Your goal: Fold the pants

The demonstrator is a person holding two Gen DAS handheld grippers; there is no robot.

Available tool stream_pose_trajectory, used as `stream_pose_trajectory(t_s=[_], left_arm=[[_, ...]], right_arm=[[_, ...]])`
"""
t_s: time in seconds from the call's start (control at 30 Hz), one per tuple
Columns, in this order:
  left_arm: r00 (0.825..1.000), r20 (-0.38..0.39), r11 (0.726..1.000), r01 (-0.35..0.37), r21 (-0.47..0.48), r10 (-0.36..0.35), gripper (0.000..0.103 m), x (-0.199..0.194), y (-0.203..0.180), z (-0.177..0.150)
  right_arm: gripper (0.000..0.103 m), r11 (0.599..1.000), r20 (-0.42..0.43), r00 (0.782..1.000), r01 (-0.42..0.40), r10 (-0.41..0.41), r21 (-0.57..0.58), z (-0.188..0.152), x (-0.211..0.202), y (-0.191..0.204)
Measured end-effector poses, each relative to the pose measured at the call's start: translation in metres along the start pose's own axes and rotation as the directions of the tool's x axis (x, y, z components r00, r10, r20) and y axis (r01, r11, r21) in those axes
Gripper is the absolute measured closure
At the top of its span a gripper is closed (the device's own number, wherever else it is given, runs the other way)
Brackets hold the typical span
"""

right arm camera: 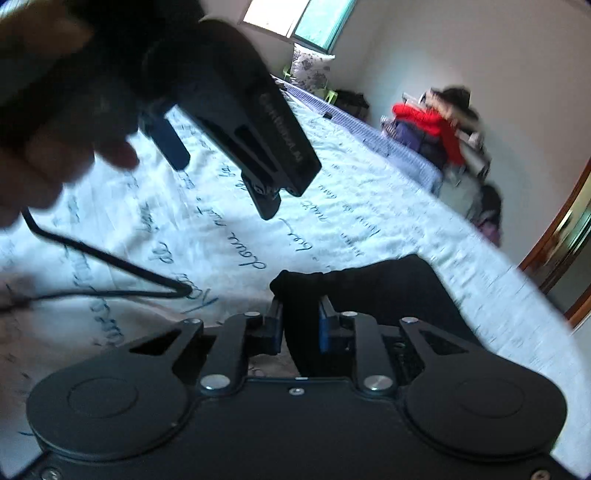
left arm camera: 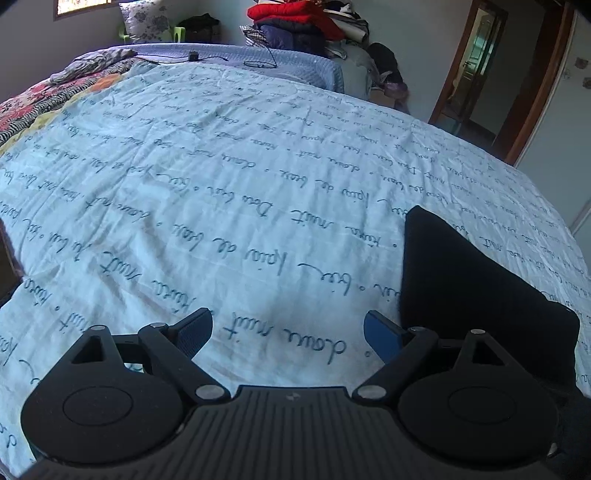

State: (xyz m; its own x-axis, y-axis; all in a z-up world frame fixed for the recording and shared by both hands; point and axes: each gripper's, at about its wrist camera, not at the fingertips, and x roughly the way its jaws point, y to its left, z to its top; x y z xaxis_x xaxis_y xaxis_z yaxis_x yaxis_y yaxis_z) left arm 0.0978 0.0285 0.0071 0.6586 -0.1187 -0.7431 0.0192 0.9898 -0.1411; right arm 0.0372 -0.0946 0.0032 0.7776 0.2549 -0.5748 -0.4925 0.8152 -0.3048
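Observation:
The black pants point(left arm camera: 454, 273) lie folded flat on a pale blue bedsheet point(left arm camera: 258, 166) printed with script. My left gripper point(left arm camera: 287, 325) hovers open just left of them, with only sheet between its fingers. In the right wrist view my right gripper point(right arm camera: 300, 306) is shut on a bunched edge of the pants point(right arm camera: 388, 288), and black cloth fills the gap between its blue pads. The left gripper point(right arm camera: 224, 186) also shows there at upper left, open, held by a hand point(right arm camera: 55, 155).
A black cable point(right arm camera: 110, 266) loops over the sheet at the left. A patterned quilt point(left arm camera: 44, 99) lies at the bed's far left. Stacked clothes with a red jacket point(left arm camera: 295, 14) sit past the bed's head. A doorway point(left arm camera: 476, 66) stands at the right.

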Motion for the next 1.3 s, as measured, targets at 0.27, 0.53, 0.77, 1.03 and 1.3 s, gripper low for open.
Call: stream_pose_trajectory(t_s=[0.27, 0.53, 0.77, 1.03, 1.3], left_arm=[[0.998, 0.014, 0.988, 0.060, 0.144, -0.063, 0.012, 0.002, -0.049, 0.002], [0.995, -0.030, 0.946, 0.100, 0.309, -0.096, 0.010, 0.027, -0.117, -0.016], [0.998, 0.045, 0.943, 0.014, 0.333, -0.031, 0.006, 0.056, -0.155, 0.010], [1.000, 0.008, 0.908, -0.026, 0.419, 0.025, 0.005, 0.105, -0.182, 0.030], [1.000, 0.000, 0.889, 0.023, 0.458, -0.027, 0.005, 0.069, -0.178, 0.002]], right_arm=[[0.065, 0.997, 0.010, 0.998, -0.054, 0.054, 0.050, -0.011, -0.037, -0.016], [0.057, 0.880, -0.114, 0.964, 0.265, -0.239, 0.395, -0.079, -0.067, -0.160], [0.059, 0.795, -0.137, 0.983, 0.177, -0.119, 0.581, -0.109, -0.022, -0.206], [0.058, 0.774, -0.097, 0.988, 0.157, -0.124, 0.613, -0.108, -0.039, -0.213], [0.056, 0.864, -0.175, 0.976, 0.199, -0.132, 0.461, -0.116, -0.055, -0.161]])
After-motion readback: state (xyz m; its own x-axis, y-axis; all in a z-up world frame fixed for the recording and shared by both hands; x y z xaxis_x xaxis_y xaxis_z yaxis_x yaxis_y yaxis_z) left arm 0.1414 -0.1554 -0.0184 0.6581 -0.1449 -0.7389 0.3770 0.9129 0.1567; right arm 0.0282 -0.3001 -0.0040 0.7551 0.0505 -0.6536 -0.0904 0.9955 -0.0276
